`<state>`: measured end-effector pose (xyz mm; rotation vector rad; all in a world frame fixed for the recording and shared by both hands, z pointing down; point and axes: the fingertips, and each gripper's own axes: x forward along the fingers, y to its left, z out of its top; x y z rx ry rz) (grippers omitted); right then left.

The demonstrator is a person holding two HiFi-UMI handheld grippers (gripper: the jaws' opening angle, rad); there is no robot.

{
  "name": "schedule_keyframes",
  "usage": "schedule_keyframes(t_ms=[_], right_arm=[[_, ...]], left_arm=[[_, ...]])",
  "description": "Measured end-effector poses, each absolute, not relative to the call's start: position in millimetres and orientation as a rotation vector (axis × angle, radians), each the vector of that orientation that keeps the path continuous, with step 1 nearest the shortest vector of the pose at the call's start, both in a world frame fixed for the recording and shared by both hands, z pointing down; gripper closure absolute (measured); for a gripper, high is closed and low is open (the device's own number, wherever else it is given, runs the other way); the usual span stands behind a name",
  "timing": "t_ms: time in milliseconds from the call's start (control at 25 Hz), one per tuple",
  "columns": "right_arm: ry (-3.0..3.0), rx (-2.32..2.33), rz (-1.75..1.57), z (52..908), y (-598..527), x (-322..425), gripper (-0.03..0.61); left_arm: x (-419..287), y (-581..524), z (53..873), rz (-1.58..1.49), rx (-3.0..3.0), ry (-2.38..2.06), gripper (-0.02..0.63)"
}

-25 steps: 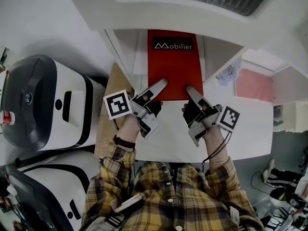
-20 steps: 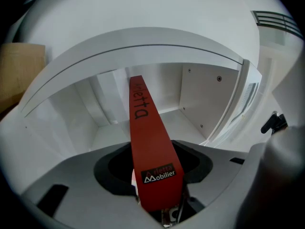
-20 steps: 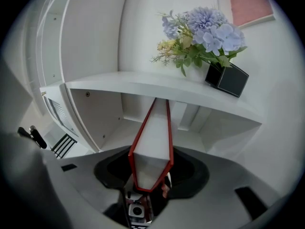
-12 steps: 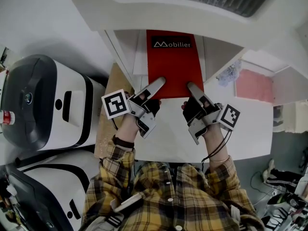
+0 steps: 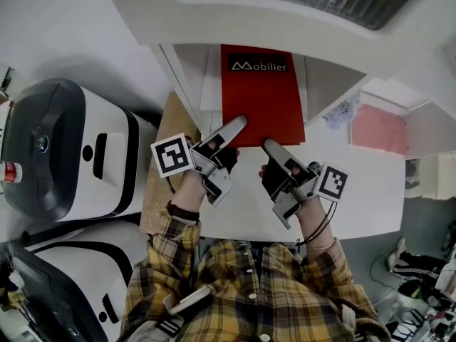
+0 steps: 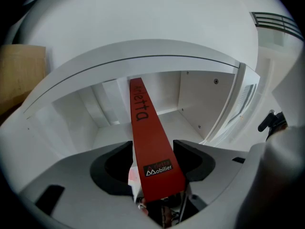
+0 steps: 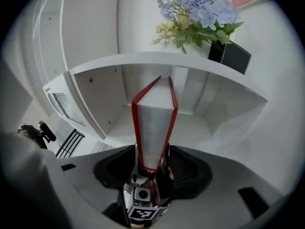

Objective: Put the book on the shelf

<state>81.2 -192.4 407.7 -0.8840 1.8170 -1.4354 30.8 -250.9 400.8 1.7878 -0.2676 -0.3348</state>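
A red book (image 5: 260, 95) marked "Mobilier" stands inside an open compartment of the white shelf (image 5: 206, 84). My left gripper (image 5: 240, 123) reaches to the book's near left corner. In the left gripper view its jaws are opening, and the red spine (image 6: 145, 128) runs between them with the pads (image 6: 195, 159) off it. My right gripper (image 5: 271, 148) sits just short of the book's near edge. Its jaws are opening too, and the white page edge (image 7: 155, 123) rises between them without being pressed.
Two white and black machines (image 5: 64, 148) stand at the left beside a wooden board (image 5: 167, 127). Pale blue flowers (image 7: 195, 13) in a dark vase (image 7: 233, 56) sit on top of the shelf. A pink sheet (image 5: 377, 127) lies at the right past the white tabletop (image 5: 370, 184).
My right gripper has drawn back towards me and a little left, off the book's near edge. The left gripper has stayed at the book's corner. Both sets of jaws have widened.
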Motion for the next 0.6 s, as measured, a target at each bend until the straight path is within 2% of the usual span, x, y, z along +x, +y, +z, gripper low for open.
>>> schedule_keyframes(t_ms=[160, 600], right_arm=[[1.821, -0.878, -1.45, 411, -191, 73, 0.399], [1.81, -0.894, -1.46, 412, -218, 67, 0.402]], left_arm=[[31, -249, 400, -0.331, 1.797, -0.265, 0.35], [18, -249, 395, -0.337, 1.824, -0.297, 0.342]])
